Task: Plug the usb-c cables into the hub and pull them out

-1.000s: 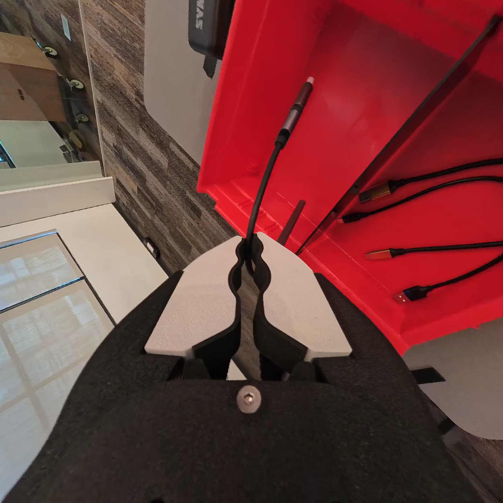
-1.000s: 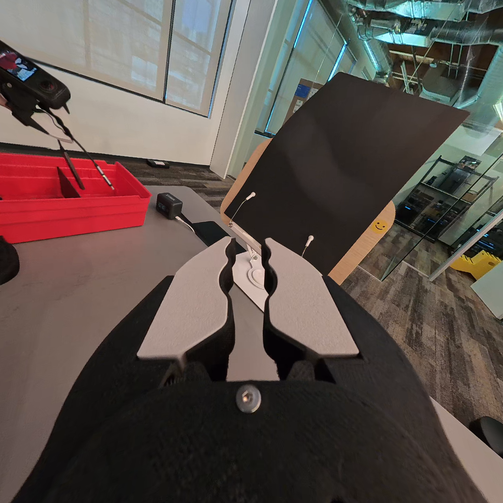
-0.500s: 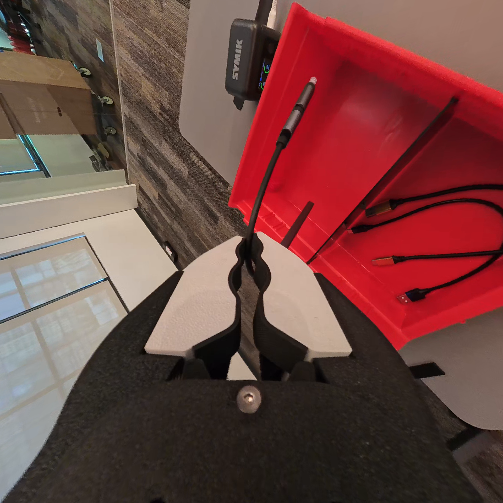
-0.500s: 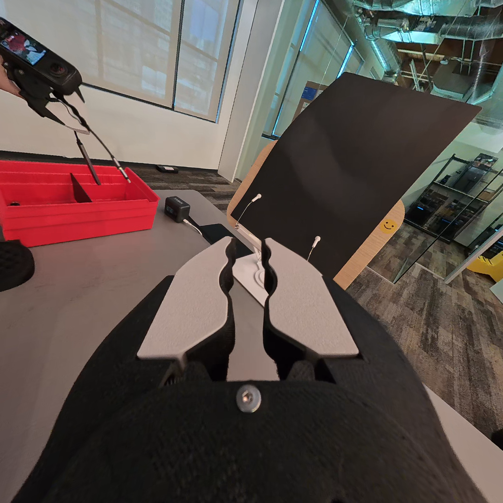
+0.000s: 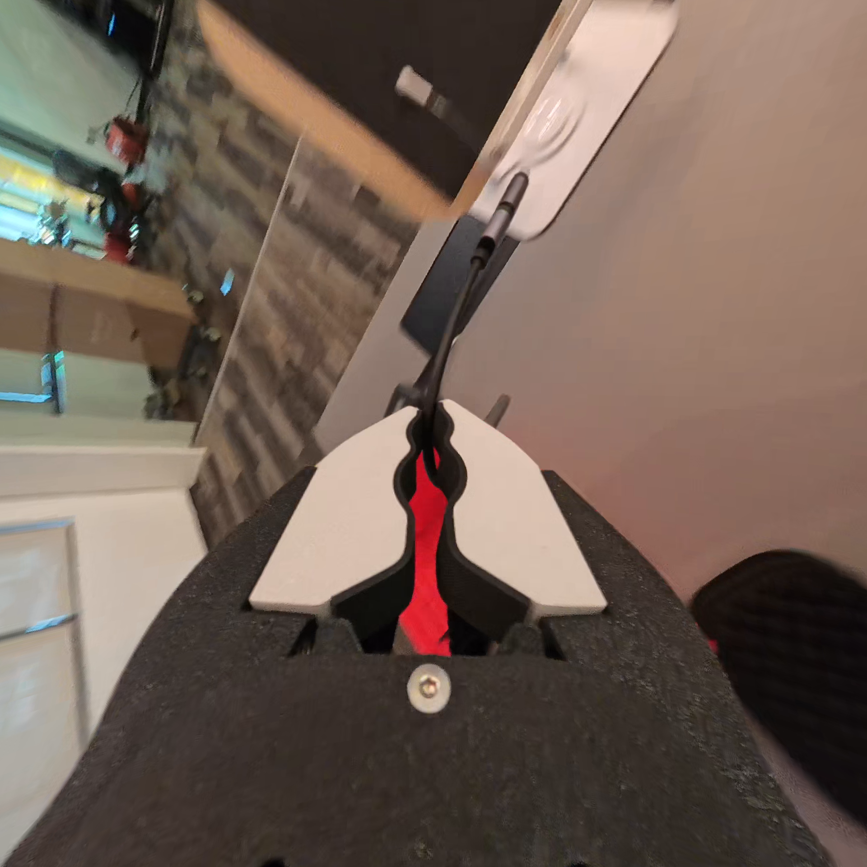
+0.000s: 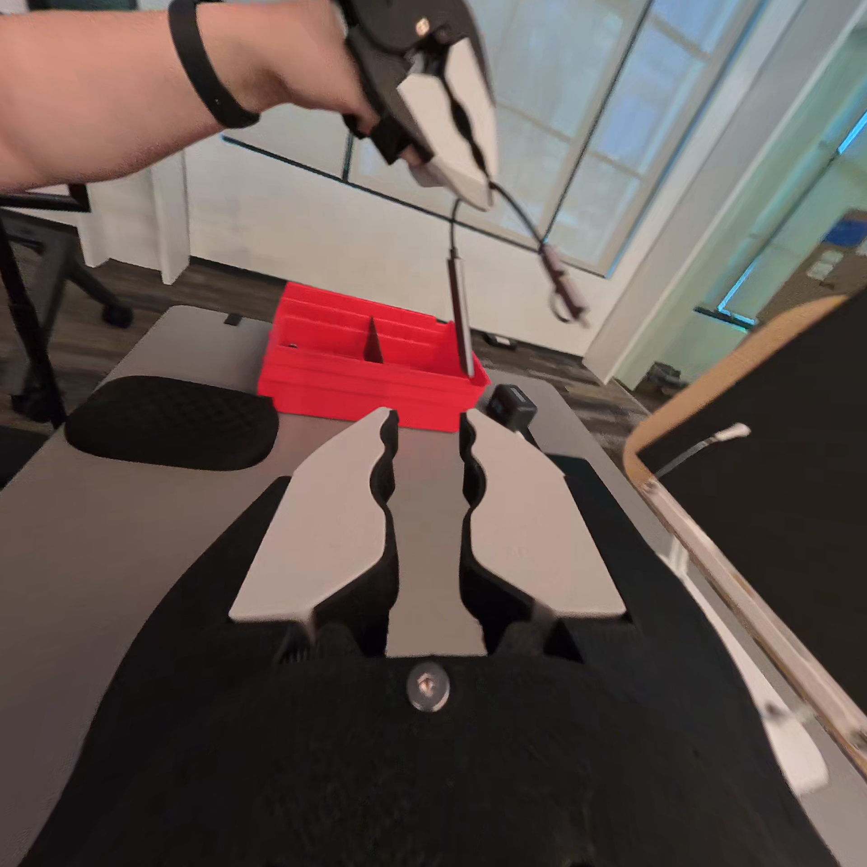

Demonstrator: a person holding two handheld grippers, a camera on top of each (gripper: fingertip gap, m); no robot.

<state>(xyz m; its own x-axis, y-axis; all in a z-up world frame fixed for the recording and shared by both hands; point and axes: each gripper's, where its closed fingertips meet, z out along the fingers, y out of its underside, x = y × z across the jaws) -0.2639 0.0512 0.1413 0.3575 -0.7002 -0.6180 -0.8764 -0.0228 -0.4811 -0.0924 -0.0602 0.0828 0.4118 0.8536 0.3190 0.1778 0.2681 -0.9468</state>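
Left tool pinching the thin black hub cable high above the grey worktop, slim hub dangling over the red tray, right tool spread, holding nothing, low over the near worktop

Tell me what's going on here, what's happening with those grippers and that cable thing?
A person holds a gripper in each hand. The left gripper is shut on the short cable of a slim USB hub, carrying it in the air above the red tray on the grey table. The right gripper is open and empty, low over the table. Nothing is plugged in yet.
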